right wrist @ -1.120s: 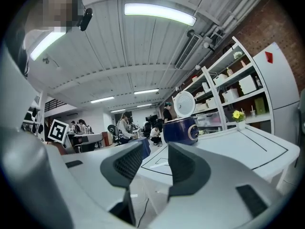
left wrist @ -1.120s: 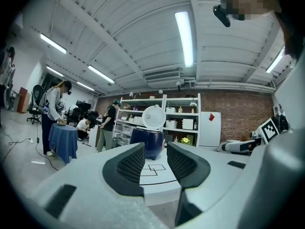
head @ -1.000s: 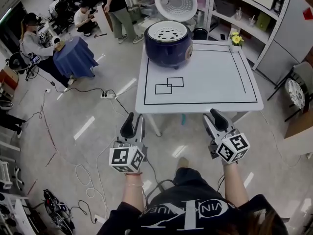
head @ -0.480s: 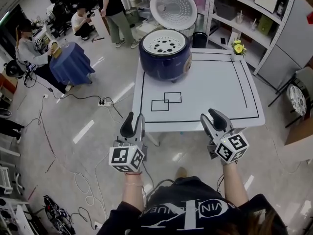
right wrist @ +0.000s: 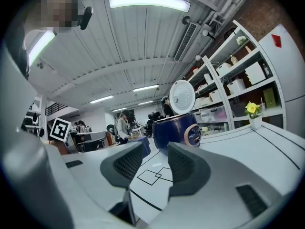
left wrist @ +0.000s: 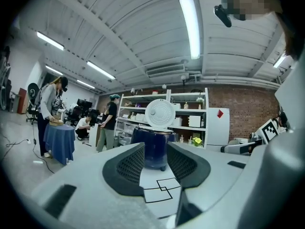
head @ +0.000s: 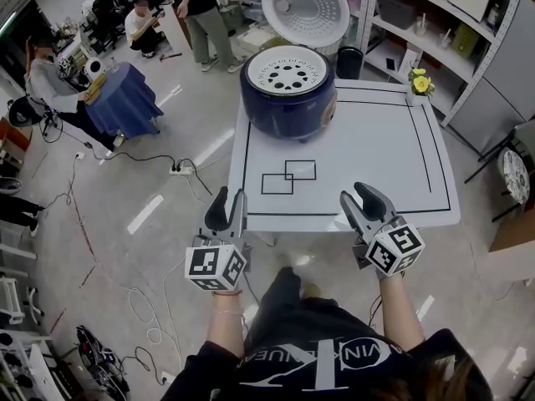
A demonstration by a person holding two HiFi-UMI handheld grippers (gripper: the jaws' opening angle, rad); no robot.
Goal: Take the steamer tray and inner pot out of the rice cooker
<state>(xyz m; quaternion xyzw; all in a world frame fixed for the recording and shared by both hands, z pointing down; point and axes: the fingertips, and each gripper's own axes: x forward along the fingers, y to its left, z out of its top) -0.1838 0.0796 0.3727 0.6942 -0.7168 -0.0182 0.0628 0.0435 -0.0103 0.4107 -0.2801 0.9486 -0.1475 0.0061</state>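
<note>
— Where is the steamer tray (head: 287, 67)?
— We see it seated in the top of the blue rice cooker (head: 287, 98), whose lid (head: 305, 5) is up, at the eleven o'clock corner of the white table (head: 376, 157).
— And our claws?
— Both are spread with nothing between them. The left gripper (head: 230, 200) and right gripper (head: 358, 197) are near the table's six o'clock edge, well apart from the cooker.

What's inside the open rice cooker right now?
A white round steamer tray with holes fills the top of the dark blue rice cooker. Anything below it is covered.
</note>
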